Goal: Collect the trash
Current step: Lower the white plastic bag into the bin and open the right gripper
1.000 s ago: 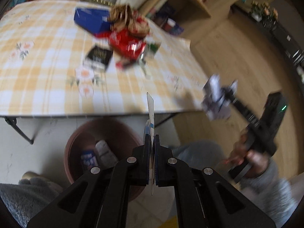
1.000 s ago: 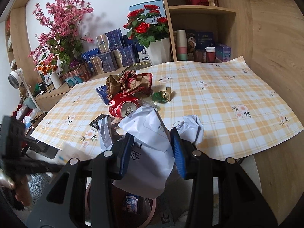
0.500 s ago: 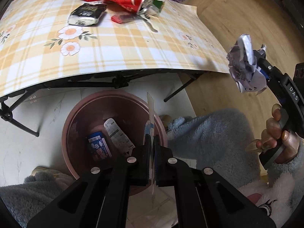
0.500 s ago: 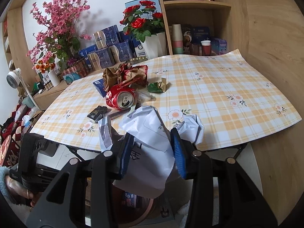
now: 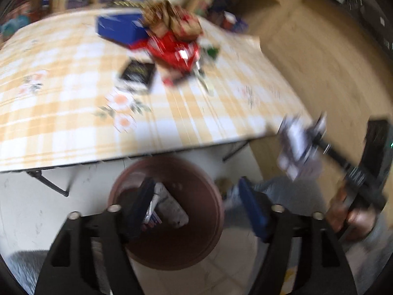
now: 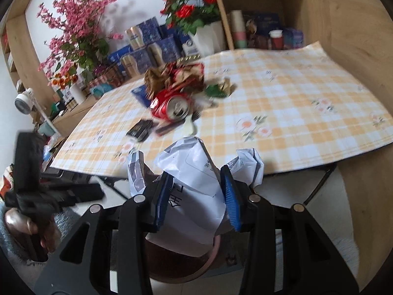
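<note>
My left gripper hangs over the brown bin on the floor; its jaws are opening and nothing is between them. Wrappers lie inside the bin. My right gripper is shut on a crumpled white paper bag, held in front of the table edge and above the bin. From the left wrist view that bag shows at the right, blurred. On the checked tablecloth lie a crushed red can, brown crumpled wrapping, a blue box, a black packet and a green wrapper.
Flower vases and blue boxes stand behind the table against the wall. Wooden shelves hold cups and boxes at the back right. Folding table legs stand beside the bin. A grey fluffy sleeve is at the lower left.
The left gripper has opened and the thin card it held is gone from its jaws. The left view has swung back up toward the table. The right gripper with the paper bag has sunk slightly.
</note>
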Motion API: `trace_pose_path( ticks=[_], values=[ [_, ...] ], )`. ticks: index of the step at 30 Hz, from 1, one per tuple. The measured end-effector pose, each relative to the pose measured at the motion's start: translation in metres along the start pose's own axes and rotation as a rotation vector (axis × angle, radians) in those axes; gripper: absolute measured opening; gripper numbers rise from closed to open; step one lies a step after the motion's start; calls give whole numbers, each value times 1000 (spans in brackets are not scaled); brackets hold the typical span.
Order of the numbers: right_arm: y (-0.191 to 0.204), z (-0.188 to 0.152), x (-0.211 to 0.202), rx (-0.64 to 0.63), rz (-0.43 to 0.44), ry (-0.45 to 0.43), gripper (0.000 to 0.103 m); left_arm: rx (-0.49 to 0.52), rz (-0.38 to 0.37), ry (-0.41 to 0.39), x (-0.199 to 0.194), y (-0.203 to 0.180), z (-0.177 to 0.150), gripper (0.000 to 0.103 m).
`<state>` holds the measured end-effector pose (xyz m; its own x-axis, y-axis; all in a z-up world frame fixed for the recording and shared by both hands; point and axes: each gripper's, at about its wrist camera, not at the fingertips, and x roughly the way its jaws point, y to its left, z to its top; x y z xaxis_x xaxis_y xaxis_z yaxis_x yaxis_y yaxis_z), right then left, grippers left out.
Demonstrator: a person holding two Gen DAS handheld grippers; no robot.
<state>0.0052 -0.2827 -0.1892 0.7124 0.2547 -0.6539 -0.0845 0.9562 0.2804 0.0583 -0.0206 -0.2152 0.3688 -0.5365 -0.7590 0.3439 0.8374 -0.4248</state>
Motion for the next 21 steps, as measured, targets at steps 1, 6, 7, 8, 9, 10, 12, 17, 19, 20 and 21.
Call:
trace_pose_path(
  ticks=[1,6,7,8,9,10,12,17,19,20,21],
  values=[
    [4,-2,5,-6,10,16,42,-17,19,-43,-10,2,1,79],
    [33,-14,22,-65,69,86,42,-49,199,-220,-51,5,3,91],
    [39,-15,25,-83,81,98,43,-58,207,-232,-55,7,3,92],
    [44,-17,27,-98,88,107,43,-69,215,-245,-60,10,3,94],
    [49,-19,30,-112,95,118,43,-80,233,-260,-64,12,2,94],
    [53,-21,35,-124,104,135,43,-88,255,-274,-68,14,0,94],
    [59,-23,44,-123,112,173,43,-110,311,-300,-74,18,-6,95],
    [70,-24,52,-144,138,201,44,-242,361,-318,-84,32,-20,96],
    [71,-24,56,-143,152,208,46,-271,365,-326,-84,32,-26,96],
    [71,-24,56,-138,172,207,52,-279,376,-329,-83,31,-28,96],
    [70,-22,56,-131,188,198,57,-278,380,-330,-82,30,-31,96]
  ],
)
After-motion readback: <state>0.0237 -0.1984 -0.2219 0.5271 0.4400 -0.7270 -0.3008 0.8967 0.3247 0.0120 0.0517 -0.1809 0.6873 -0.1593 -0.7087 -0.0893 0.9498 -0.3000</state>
